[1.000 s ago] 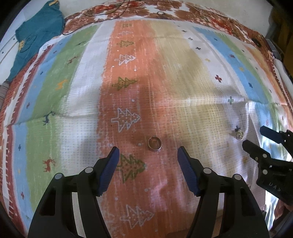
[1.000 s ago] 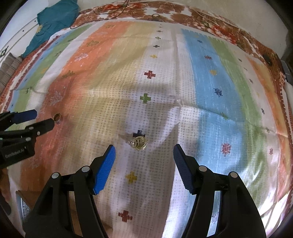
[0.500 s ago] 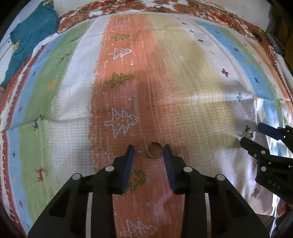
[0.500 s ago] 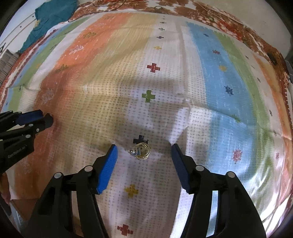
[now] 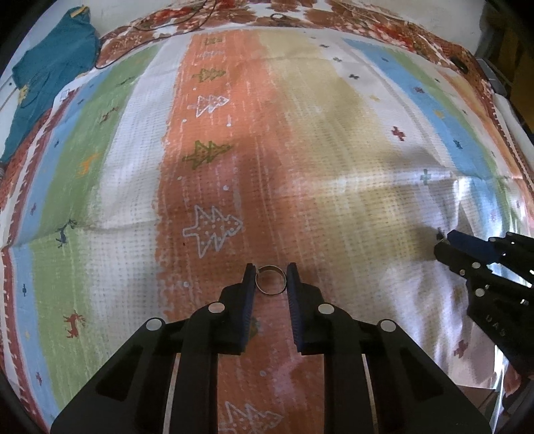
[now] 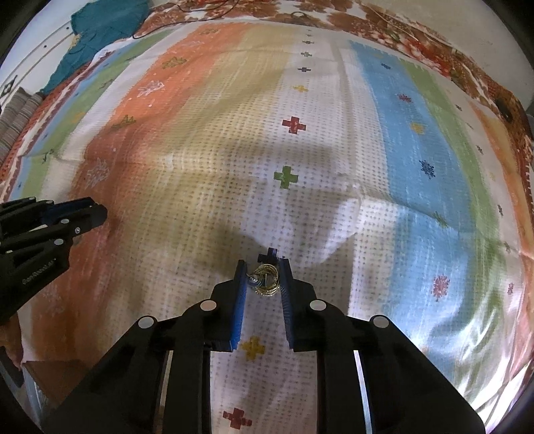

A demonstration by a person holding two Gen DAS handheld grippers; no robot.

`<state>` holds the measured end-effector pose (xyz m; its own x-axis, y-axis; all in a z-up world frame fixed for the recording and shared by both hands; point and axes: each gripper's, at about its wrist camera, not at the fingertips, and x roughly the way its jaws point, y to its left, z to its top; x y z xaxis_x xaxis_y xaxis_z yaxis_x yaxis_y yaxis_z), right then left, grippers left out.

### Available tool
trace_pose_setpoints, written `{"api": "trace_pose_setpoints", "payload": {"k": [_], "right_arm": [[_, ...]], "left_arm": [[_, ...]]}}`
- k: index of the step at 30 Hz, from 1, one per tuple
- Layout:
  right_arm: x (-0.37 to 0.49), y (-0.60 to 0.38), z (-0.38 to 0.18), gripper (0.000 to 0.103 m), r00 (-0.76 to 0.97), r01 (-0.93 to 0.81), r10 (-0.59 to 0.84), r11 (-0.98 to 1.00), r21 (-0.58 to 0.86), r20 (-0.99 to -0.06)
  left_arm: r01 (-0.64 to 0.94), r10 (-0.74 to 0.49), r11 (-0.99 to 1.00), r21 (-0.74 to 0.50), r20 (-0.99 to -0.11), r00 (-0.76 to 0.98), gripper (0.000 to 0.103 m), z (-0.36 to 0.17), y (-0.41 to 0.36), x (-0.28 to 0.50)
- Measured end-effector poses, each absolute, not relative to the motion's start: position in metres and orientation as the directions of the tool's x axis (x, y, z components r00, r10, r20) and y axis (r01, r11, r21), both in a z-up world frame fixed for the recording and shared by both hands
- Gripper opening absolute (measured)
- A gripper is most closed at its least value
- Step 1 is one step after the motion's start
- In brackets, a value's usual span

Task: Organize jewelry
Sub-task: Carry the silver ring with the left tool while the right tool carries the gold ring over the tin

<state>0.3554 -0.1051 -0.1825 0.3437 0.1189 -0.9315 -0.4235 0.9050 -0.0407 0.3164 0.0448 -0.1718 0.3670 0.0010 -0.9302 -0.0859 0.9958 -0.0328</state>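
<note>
A plain silver ring (image 5: 272,279) lies on the orange stripe of the striped cloth (image 5: 300,133). My left gripper (image 5: 271,271) points down over it, its jaws closing with both blue pads against the ring's sides. In the right wrist view a gold coiled jewelry piece (image 6: 266,278) rests on the white stripe by a dark cross. My right gripper (image 6: 263,267) is closing on it, pads touching both sides. Each gripper shows at the edge of the other's view: the right gripper (image 5: 444,242) and the left gripper (image 6: 96,210).
A teal garment (image 5: 50,66) lies at the far left corner of the cloth. A thin dark cable (image 5: 187,20) runs along the patterned far border. Grey ribbed fabric (image 6: 16,113) sits at the left edge. The cloth has a crease (image 6: 347,207) near the right gripper.
Both grippers went from wide open to narrow. The left pads closed in around the ring, and the right pads closed in around the gold piece. Neither hand shifted much.
</note>
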Motion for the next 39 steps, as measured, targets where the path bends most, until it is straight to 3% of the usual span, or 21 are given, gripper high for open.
{"api": "trace_pose_setpoints", "payload": {"k": [4, 39], "right_arm": [[0.348, -0.103, -0.172, 0.012, 0.367, -0.431, 0.121, 0.901, -0.054, -0.922], [0.284, -0.116, -0.111, 0.012, 0.431, -0.454, 0.209, 0.891, -0.011, -0.878]], "left_arm": [[-0.074, 0.000, 0.997, -0.030, -0.925, 0.380, 0.018, -0.162, 0.037, 0.312], [-0.086, 0.004, 0.996, -0.038, -0.898, 0.439, 0.018, -0.100, 0.021, 0.244]]}}
